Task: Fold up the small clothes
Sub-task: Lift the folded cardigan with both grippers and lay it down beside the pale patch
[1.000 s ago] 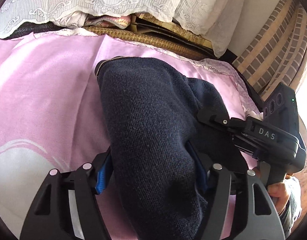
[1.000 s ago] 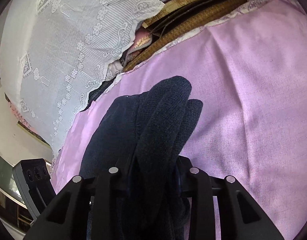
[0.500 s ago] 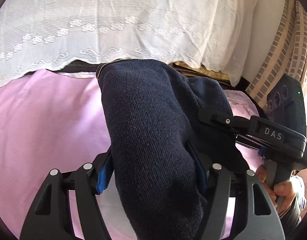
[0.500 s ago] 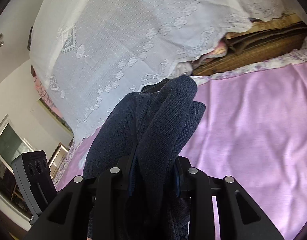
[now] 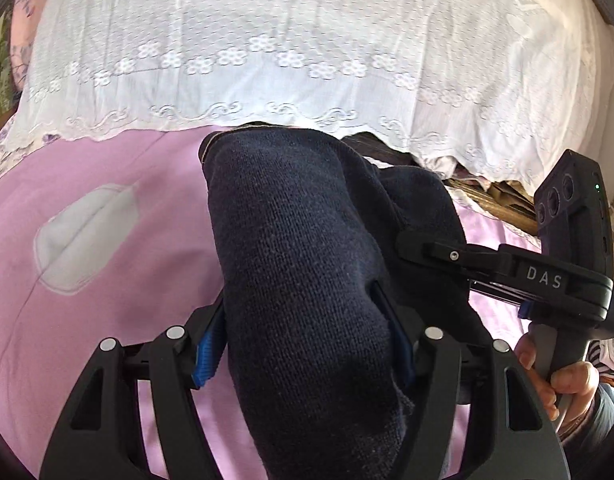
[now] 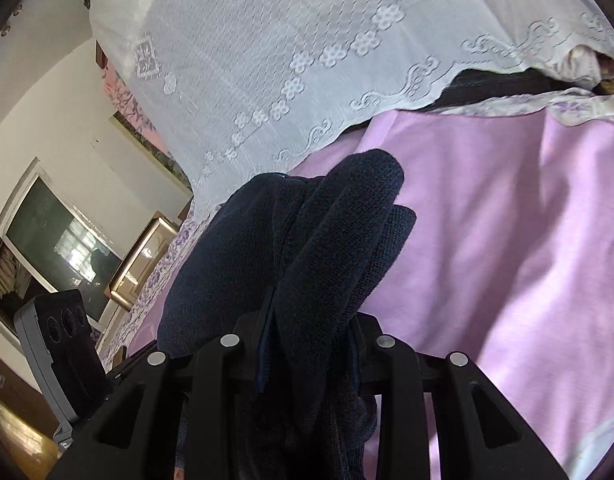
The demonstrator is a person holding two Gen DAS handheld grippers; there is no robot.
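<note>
A folded navy knit garment [image 5: 303,264] is held up over the pink bedsheet [image 5: 107,280]. My left gripper [image 5: 303,344] is shut on a thick bundle of it, the cloth bulging past the blue pads. My right gripper [image 6: 311,344] is shut on another bunched part of the same navy garment [image 6: 331,248], which sticks out forward between the fingers. In the left wrist view the right gripper's body [image 5: 547,280] and a hand [image 5: 563,380] on its handle show at the right. The left gripper's body [image 6: 63,344] shows at the lower left of the right wrist view.
A white lace cover [image 5: 307,48] drapes over bedding along the far side of the bed. A grey patch [image 5: 79,236] is printed on the sheet at the left. A window [image 6: 55,240] and a wooden frame [image 6: 147,248] stand beyond the bed's left edge.
Both grippers have swept sideways across the bed with the navy garment held between them; the lace cover now fills the background and the window has come into the right wrist view.
</note>
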